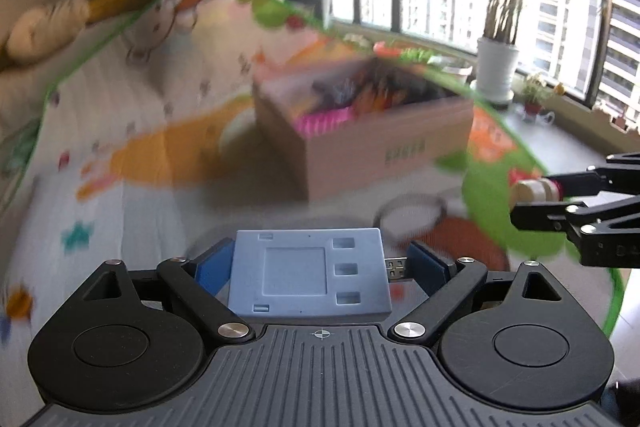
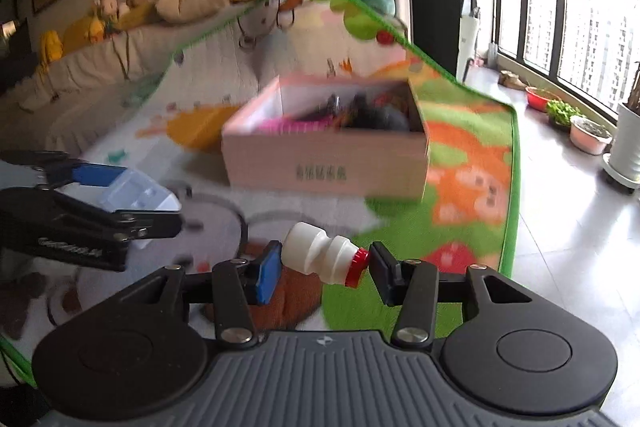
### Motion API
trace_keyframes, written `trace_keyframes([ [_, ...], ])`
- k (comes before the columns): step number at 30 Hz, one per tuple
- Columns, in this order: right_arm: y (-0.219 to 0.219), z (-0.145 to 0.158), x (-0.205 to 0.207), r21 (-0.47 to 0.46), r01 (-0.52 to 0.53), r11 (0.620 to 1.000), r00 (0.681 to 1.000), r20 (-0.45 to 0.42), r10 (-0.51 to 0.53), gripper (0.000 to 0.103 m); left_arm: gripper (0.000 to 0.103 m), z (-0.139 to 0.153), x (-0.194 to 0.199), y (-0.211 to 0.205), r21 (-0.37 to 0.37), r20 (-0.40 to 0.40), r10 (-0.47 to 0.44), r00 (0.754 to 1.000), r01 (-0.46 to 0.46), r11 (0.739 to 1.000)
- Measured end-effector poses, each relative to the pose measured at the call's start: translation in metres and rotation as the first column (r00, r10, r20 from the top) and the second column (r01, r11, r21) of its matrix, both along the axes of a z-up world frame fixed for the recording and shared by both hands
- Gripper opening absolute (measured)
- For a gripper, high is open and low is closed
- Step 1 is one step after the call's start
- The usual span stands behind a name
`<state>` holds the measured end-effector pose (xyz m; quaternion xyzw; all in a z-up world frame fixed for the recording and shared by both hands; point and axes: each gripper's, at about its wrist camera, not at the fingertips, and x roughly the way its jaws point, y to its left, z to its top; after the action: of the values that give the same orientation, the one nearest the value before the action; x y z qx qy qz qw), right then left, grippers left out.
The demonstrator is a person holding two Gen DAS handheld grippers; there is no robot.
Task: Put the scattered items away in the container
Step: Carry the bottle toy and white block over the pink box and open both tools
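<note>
My left gripper (image 1: 320, 265) is shut on a pale blue flat plastic device (image 1: 308, 273) with a USB plug on its right side, held above the play mat. My right gripper (image 2: 324, 267) is shut on a small white bottle (image 2: 316, 257) with a red cap, gripped end to end. A cardboard box (image 1: 360, 131) holding several toys stands ahead of both grippers, and shows in the right wrist view (image 2: 326, 163) too. The right gripper with its bottle shows at the right edge of the left wrist view (image 1: 556, 197). The left gripper with the blue device shows at the left of the right wrist view (image 2: 132, 197).
A colourful play mat (image 2: 460, 187) with a green border covers the floor under the box. A sofa with stuffed toys (image 2: 140, 7) runs along the back wall. Potted plants (image 1: 496, 67) and bowls (image 2: 588, 135) stand by the windows on the grey tile floor.
</note>
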<state>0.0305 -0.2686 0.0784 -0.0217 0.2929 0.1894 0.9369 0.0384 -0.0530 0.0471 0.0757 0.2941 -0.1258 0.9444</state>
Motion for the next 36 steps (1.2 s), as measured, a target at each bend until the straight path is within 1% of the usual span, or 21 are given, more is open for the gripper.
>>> trace_keyframes([
  [3, -0.008, 0.030, 0.019, 0.027, 0.005, 1.000, 0.997, 0.073, -0.007, 0.047, 0.095, 0.023, 0.023, -0.010, -0.005, 0.094, -0.027, 0.995, 0.027, 1.000],
  [5, -0.011, 0.050, 0.040, 0.057, 0.008, 0.998, 0.994, 0.104, -0.014, 0.047, 0.095, 0.033, 0.039, -0.017, -0.013, 0.157, -0.043, 0.987, 0.045, 0.999],
  [8, -0.011, 0.074, 0.079, 0.105, 0.003, 0.994, 0.992, 0.126, -0.016, 0.047, 0.095, 0.046, 0.066, -0.028, -0.026, 0.230, -0.065, 0.971, 0.073, 0.997],
  [10, -0.006, 0.087, 0.105, 0.119, -0.006, 0.993, 0.989, 0.145, -0.011, 0.047, 0.095, 0.053, 0.087, -0.034, -0.034, 0.266, -0.076, 0.961, 0.088, 0.996],
  [13, 0.004, 0.100, 0.151, 0.147, -0.005, 0.989, 0.990, 0.139, -0.016, 0.047, 0.096, 0.061, 0.120, -0.041, -0.044, 0.310, -0.077, 0.948, 0.095, 0.995],
  [14, 0.005, 0.102, 0.169, 0.167, 0.002, 0.986, 0.992, 0.121, -0.023, 0.052, 0.096, 0.061, 0.132, -0.041, -0.047, 0.306, -0.079, 0.949, 0.098, 0.994],
  [15, 0.005, 0.103, 0.185, 0.189, 0.011, 0.982, 0.995, 0.100, -0.030, 0.065, 0.096, 0.060, 0.144, -0.041, -0.052, 0.288, -0.083, 0.954, 0.102, 0.993],
  [16, 0.004, 0.102, 0.198, 0.214, 0.021, 0.977, 0.996, 0.078, -0.038, 0.071, 0.097, 0.059, 0.154, -0.039, -0.061, 0.267, -0.087, 0.960, 0.107, 0.992],
  [17, 0.000, 0.100, 0.209, 0.240, 0.034, 0.970, 0.997, 0.060, -0.050, 0.072, 0.097, 0.058, 0.158, -0.036, -0.073, 0.254, -0.087, 0.963, 0.109, 0.991],
  [19, -0.008, 0.096, 0.219, 0.266, 0.056, 0.962, 0.997, 0.032, -0.066, 0.072, 0.100, 0.056, 0.155, -0.025, -0.090, 0.250, -0.079, 0.965, 0.105, 0.990],
  [21, -0.016, 0.087, 0.220, 0.271, 0.068, 0.960, 0.997, 0.026, -0.077, 0.075, 0.101, 0.053, 0.146, -0.017, -0.093, 0.235, -0.072, 0.969, 0.096, 0.991],
  [22, -0.020, 0.082, 0.220, 0.268, 0.082, 0.960, 0.996, 0.017, -0.090, 0.075, 0.102, 0.049, 0.142, -0.013, -0.097, 0.213, -0.071, 0.974, 0.093, 0.991],
  [24, -0.029, 0.065, 0.220, 0.268, 0.117, 0.956, 0.993, -0.031, -0.113, 0.077, 0.102, 0.038, 0.131, -0.006, -0.124, 0.151, -0.067, 0.986, 0.086, 0.989],
  [26, -0.036, 0.043, 0.222, 0.266, 0.151, 0.952, 0.986, -0.103, -0.128, 0.078, 0.102, 0.022, 0.115, 0.000, -0.171, 0.084, -0.053, 0.995, 0.067, 0.983],
  [29, -0.040, 0.013, 0.221, 0.254, 0.186, 0.949, 0.971, -0.196, -0.138, 0.080, 0.103, -0.001, 0.096, 0.005, -0.246, 0.004, -0.047, 0.999, 0.047, 0.968],
  [32, -0.034, -0.006, 0.221, 0.237, 0.180, 0.955, 0.960, -0.256, -0.117, 0.079, 0.103, -0.017, 0.092, 0.003, -0.289, -0.057, -0.080, 0.995, 0.060, 0.955],
  [34, -0.026, -0.010, 0.218, 0.226, 0.155, 0.962, 0.960, -0.264, -0.092, 0.079, 0.103, -0.021, 0.091, 0.001, -0.303, -0.066, -0.115, 0.991, 0.090, 0.949],
  [36, -0.015, -0.009, 0.215, 0.210, 0.128, 0.969, 0.964, -0.257, -0.072, 0.083, 0.103, -0.022, 0.093, 0.000, -0.325, -0.067, -0.137, 0.988, 0.108, 0.939],
])
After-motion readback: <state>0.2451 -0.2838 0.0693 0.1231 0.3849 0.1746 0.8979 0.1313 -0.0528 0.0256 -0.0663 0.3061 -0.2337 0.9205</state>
